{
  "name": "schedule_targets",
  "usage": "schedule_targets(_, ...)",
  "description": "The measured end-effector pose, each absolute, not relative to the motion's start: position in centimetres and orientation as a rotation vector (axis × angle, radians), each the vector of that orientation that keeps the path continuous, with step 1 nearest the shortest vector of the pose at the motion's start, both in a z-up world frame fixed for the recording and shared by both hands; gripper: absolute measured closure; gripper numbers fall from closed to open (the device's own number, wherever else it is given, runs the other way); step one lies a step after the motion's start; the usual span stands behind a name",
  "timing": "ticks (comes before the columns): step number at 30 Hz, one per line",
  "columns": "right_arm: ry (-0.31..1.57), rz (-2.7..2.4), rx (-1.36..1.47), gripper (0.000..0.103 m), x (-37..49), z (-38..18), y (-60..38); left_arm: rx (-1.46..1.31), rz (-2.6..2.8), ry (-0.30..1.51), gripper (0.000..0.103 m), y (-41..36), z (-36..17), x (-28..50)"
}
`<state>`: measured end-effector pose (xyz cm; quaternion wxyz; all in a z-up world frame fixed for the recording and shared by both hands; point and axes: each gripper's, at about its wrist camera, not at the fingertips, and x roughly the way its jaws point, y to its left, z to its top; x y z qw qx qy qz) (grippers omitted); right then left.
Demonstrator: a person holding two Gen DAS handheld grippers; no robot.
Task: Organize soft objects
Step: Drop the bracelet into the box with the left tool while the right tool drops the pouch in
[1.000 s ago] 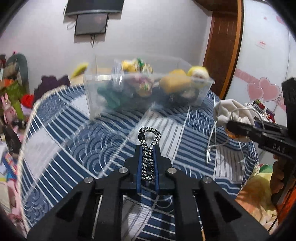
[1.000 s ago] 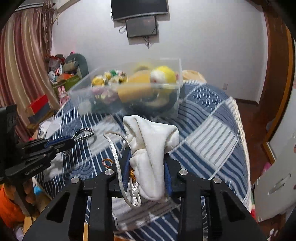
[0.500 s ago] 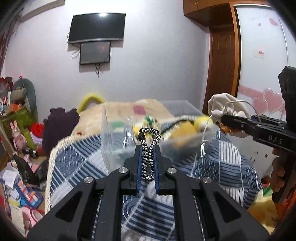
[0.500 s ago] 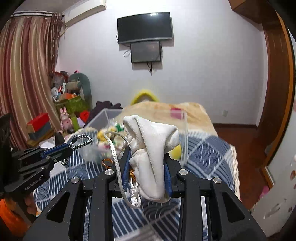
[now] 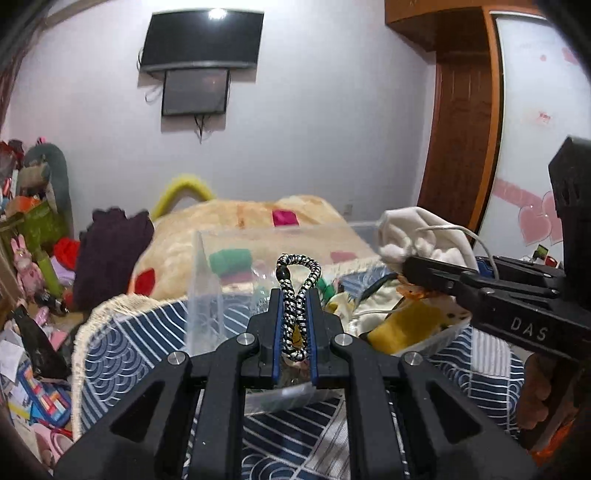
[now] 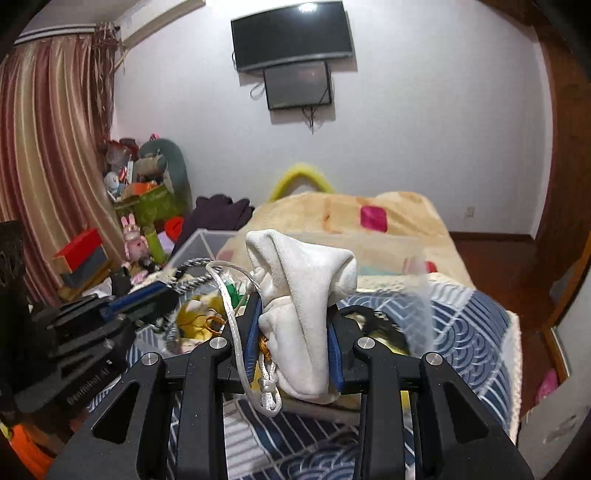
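Soft objects in hand, we count two: one black-and-white braided cord loop (image 5: 295, 295) pinched between the left gripper (image 5: 294, 325) jaws, and one white drawstring pouch (image 6: 303, 310) clamped in the right gripper (image 6: 293, 332) jaws. Both hang over one clear plastic bin (image 5: 207, 280) of plush toys on the blue patterned bedspread (image 5: 122, 350). Two dark screens (image 6: 291, 33) on the wall.

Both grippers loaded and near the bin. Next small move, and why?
Probably ease both grippers forward and down over the clear bin, then open. The left gripper is shut on the braided cord loop, the right gripper on the white drawstring pouch; both sit at the bin's near edge, and toys already lie inside.
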<state>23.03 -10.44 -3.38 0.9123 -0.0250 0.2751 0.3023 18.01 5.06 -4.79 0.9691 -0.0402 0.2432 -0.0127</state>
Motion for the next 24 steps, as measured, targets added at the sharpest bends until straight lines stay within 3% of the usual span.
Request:
schedule_targets(3,0.604,0.616,-0.091,0.074,23.7,-4.7,-9.2,-0.078,-0.026,0.524,0.091,5.0,-6.0,19.0)
schedule_targets(5,0.623,0.598,-0.104,0.070,23.8,-5.3,-9.0,-0.091,-0.046,0.532,0.083,4.9,-6.4,19.1)
schedule_targets(7,0.629,0.581,-0.105,0.056,23.6,-5.5,-9.4,-0.099,-0.059,0.527,0.068,4.9,-6.5,18.7)
schedule_targets(9,0.627,0.587,-0.095,0.048,23.3,-5.4,-10.0,-0.088,-0.051,0.519,0.066,4.7,-6.3,18.4)
schedule_targets(17,0.559,0.571,-0.096,0.036,20.8,-3.3,-12.5,-0.090,-0.047,0.483,0.058,4.7,-4.8,15.3)
schedule_targets(19,0.539,0.575,-0.076,0.033,19.6,-2.6,-13.6,-0.084,-0.043,0.463,0.046,4.6,-4.2,14.5)
schedule_targets(24,0.476,0.579,-0.041,0.025,16.8,-0.7,-15.6,-0.065,-0.030,0.407,0.033,4.0,-2.3,11.8)
